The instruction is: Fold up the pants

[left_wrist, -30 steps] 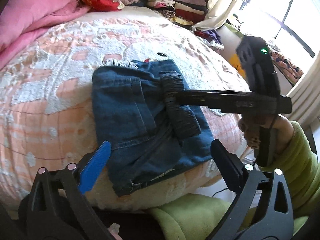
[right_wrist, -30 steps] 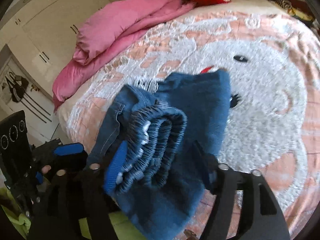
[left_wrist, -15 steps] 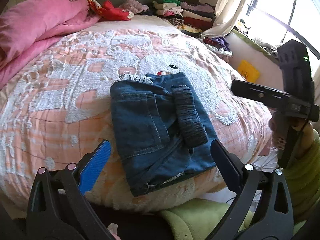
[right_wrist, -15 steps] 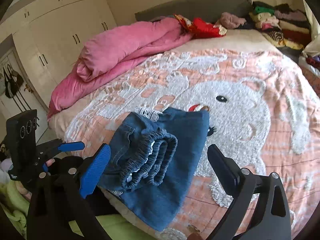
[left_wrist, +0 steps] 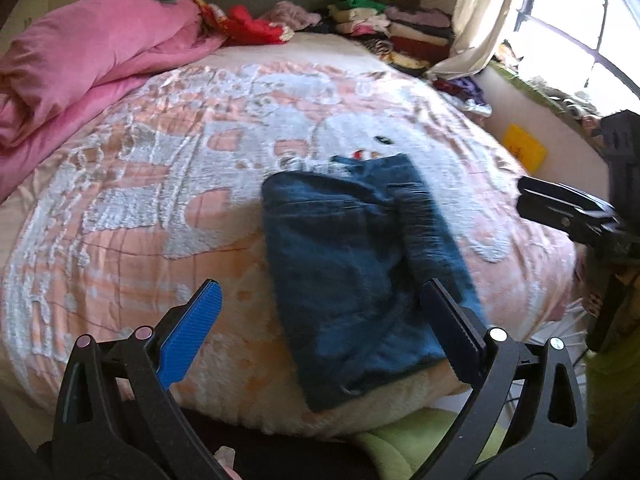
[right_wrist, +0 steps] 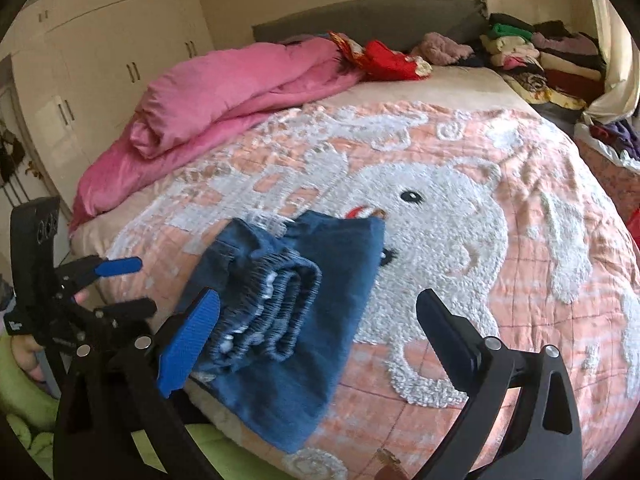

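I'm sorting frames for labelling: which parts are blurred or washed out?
Left wrist view: the folded jeans are motion-smeared and the window at upper right is blown out white. Right wrist view: sharper overall, slight smear on the jeans' edges; fisheye bending curves the bedspread in both.

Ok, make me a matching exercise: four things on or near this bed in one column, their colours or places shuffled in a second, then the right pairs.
Things:
1. folded jeans
2. rolled duvet
3. bear picture on the bedspread
4. stack of folded clothes

Descriptions:
A. pink, along the wardrobe side of the bed
B. white and fluffy, with a black eye
C. blue denim, near the bed's front edge
D. mixed colours, piled by the headboard near the curtain

Pairs: 1-C, 2-A, 3-B, 4-D
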Action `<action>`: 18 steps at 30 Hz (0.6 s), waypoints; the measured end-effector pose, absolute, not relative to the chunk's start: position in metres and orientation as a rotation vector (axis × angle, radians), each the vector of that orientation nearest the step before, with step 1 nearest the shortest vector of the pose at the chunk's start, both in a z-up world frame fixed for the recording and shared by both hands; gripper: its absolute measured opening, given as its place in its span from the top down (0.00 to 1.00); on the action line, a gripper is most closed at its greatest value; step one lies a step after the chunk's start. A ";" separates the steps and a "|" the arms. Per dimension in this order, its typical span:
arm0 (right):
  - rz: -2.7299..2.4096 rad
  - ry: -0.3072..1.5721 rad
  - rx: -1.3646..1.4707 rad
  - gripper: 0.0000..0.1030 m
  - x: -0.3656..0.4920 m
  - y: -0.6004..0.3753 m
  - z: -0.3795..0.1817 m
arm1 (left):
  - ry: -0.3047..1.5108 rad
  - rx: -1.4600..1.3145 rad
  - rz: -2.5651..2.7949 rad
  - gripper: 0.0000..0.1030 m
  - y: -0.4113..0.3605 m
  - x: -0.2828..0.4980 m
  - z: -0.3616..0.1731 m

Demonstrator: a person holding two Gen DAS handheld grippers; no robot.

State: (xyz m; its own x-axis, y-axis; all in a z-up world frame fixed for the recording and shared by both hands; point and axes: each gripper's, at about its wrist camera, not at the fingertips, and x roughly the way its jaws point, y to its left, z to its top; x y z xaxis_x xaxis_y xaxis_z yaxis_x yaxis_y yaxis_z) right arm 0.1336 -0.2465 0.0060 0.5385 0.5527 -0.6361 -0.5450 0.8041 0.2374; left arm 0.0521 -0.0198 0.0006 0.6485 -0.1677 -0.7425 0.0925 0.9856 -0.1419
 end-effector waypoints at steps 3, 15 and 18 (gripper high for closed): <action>0.636 0.800 0.014 0.05 0.145 -0.243 -0.011 | 0.882 -0.090 -0.123 0.09 -0.014 0.072 -0.013; 0.716 0.992 0.089 0.21 0.188 -0.217 -0.077 | 0.973 -0.182 -0.169 0.09 -0.013 0.117 -0.059; 0.735 0.974 0.103 0.21 0.189 -0.214 -0.079 | 0.970 -0.165 -0.168 0.09 -0.017 0.119 -0.062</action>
State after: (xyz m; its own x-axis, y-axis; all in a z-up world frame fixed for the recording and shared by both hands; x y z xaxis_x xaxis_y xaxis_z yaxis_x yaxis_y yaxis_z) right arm 0.1895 -0.2136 -0.0790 0.3444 0.6089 -0.7145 -0.5202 0.7574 0.3947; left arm 0.1188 -0.0167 -0.0619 0.5545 -0.2150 -0.8039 0.0675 0.9745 -0.2141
